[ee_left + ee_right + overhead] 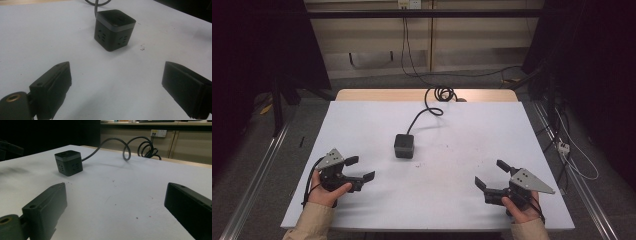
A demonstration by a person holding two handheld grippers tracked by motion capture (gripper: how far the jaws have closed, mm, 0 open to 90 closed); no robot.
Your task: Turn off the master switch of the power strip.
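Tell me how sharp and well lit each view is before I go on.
High view: dim, table evenly lit, surroundings dark. Left gripper view: cube socket fairly sharp, near jaws soft. Right gripper view: jaws blurred, cable and cube clear.

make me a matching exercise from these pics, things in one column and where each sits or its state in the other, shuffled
Things:
1. socket cube
2. cable
3. left gripper
4. right gripper

Places or states:
A. open, near the table's right front corner
B. coiled at the far table edge
C. middle of the white table top
D. open, near the table's left front corner

Pairs: 1-C, 2-B, 3-D, 4-A
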